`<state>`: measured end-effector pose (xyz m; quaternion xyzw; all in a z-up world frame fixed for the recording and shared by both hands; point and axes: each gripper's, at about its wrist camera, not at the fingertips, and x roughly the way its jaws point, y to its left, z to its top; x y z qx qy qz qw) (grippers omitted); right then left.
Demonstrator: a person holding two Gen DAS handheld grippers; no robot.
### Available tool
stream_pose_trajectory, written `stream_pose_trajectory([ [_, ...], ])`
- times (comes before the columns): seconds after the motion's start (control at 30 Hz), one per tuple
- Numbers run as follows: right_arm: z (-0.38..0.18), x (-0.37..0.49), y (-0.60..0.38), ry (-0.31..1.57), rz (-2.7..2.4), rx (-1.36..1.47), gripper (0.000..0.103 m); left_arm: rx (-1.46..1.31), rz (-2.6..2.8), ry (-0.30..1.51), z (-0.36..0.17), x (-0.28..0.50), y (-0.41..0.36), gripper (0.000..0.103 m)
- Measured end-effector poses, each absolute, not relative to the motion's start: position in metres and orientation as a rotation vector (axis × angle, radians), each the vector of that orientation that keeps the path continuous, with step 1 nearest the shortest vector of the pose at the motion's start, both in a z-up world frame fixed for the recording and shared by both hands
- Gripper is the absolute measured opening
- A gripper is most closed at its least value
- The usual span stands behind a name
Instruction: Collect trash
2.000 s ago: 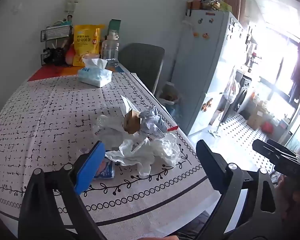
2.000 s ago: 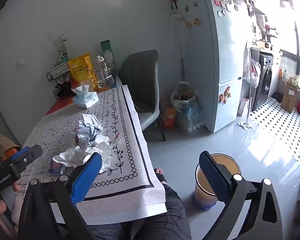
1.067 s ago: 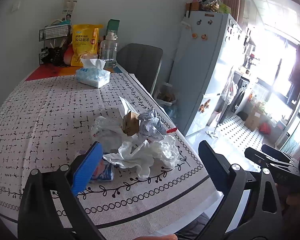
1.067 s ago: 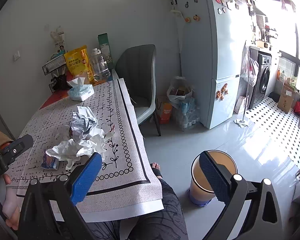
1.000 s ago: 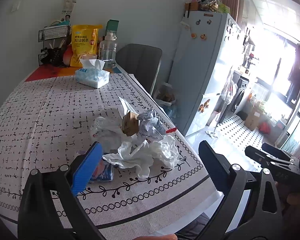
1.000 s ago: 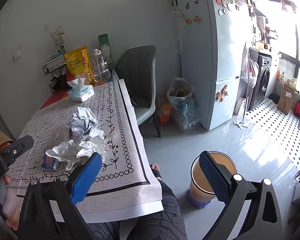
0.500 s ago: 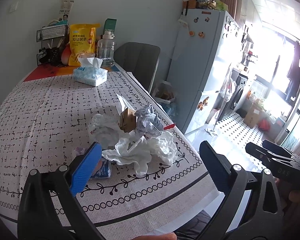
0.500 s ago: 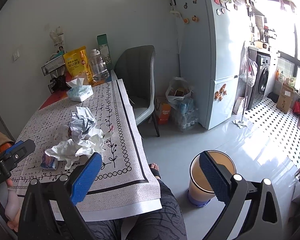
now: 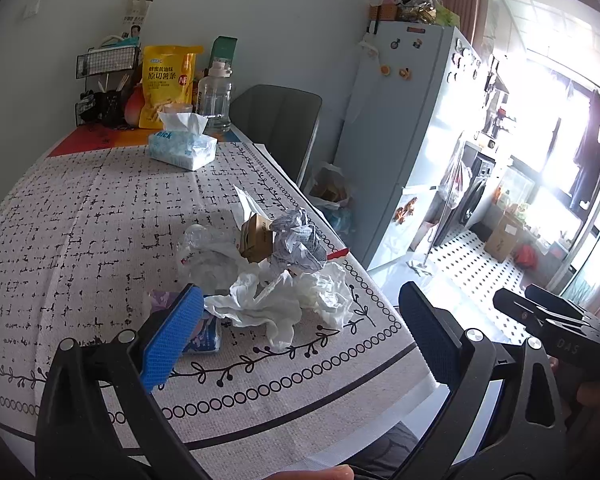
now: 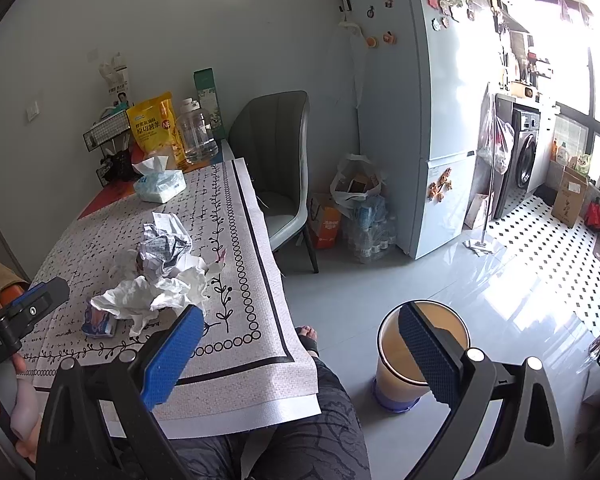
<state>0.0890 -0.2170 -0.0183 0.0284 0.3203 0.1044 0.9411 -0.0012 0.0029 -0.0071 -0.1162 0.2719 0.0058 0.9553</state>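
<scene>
Here, both tools — left tool (image 9: 300,332), right tool (image 10: 304,352) — gape near trash pile (image 9: 276,276).

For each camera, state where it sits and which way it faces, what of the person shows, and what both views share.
Left wrist: on the left gripper, low over the near table edge, facing across the table at the trash pile; the right gripper shows at right.
Right wrist: on the right gripper, beyond the table's corner, facing the floor and the bin; the person's lap, a foot and the left gripper show.
Shared: trash pile, tissue box, chair, fridge. Both grippers are open.
</scene>
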Motion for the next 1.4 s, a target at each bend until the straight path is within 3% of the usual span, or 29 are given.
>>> stream_pose_trajectory([
  [0.7,-0.011,0.084,-0.217,0.624,0.224,0.099,0.095,-0.251,0.027,0.539,0.002,-0.009,0.011,0.097],
  [1.4,-0.045,0.129,-0.121,0.692,0.448,0.053,0.095,-0.338,0.165,0.595,-0.037,-0.003,0.097,0.096],
])
